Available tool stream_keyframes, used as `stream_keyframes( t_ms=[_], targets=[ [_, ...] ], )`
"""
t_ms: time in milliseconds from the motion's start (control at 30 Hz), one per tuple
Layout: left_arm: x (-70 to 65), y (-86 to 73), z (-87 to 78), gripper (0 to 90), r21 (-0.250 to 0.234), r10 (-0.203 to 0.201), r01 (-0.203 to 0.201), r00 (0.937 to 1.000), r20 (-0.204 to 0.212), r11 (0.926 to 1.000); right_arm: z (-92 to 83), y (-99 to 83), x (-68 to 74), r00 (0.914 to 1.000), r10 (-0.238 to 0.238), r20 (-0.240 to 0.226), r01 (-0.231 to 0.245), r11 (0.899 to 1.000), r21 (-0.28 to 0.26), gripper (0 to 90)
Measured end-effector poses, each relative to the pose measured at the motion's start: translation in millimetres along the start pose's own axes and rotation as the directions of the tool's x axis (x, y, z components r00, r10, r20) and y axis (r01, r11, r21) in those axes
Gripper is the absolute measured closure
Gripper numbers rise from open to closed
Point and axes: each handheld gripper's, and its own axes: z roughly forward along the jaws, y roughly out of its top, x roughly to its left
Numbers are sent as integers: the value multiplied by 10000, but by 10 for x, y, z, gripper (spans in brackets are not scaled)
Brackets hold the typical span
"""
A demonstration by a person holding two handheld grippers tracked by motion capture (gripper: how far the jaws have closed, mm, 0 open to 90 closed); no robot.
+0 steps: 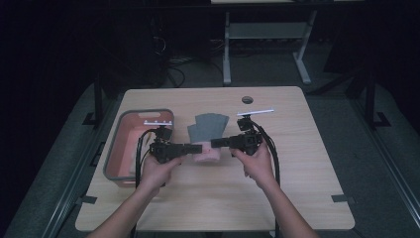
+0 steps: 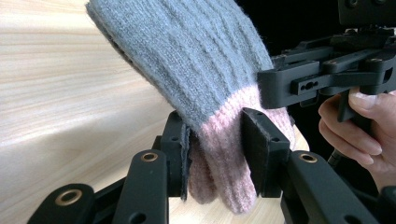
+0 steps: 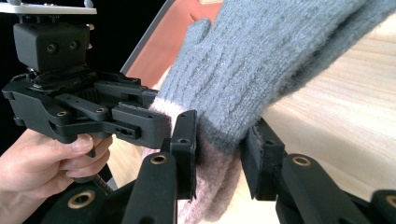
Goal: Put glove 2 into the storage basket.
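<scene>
The grey knit glove with its pink cuff lies at the middle of the high view, on the wooden surface, its finger end toward the top of the frame and the cuff end toward the bottom, between the two grippers. The left gripper has its fingers closed narrowly on the pink cuff from the left, and the right gripper pinches the same cuff from the right, its fingers pressed into the knit where grey meets pink. The step in hand looks like a two-sided grasp of the cuff, probably to lift the glove or stretch its opening; which one is hard to tell in the dim high view. The next move calls for both grips to hold evenly while the hands rise or part together, perhaps toward the orange bin at centre left. No brand, label or writing can be read on anything
</scene>
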Motion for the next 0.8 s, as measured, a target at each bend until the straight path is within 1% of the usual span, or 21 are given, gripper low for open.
stream_keyframes(
  t_ms=[33,67,133,333,367,433,767,800],
  targets=[
    [11,0,-14,631,-27,65,-65,10000,3,10000,12,7,6,10000,-18,-38,18,10000,-21,679],
    [14,-2,-27,631,-61,-34,34,10000,13,10000,21,16,13,10000,-16,-76,16,10000,0,679],
    [24,0,-48,630,-75,49,-49,10000,-34,10000,42,33,24,9999,-13,-122,13,10000,52,679],
    [60,10,-125,631,-168,0,-1,10000,-97,9999,103,81,61,9998,8,-215,-4,9998,174,680],
    [64,10,-134,631,-179,-6,4,9999,-113,9998,121,90,61,9997,-57,-233,61,9998,177,680],
    [82,10,-164,631,-214,40,-43,9999,-143,9998,142,101,76,9997,-39,-262,44,9998,190,680],
    [143,15,-297,637,-357,-75,64,9996,-288,9993,267,180,163,9990,-357,-276,366,9987,348,680],
    [148,19,-312,638,-384,-78,67,9995,-309,9992,278,187,173,9990,-313,-305,324,9989,342,680]
  ],
)
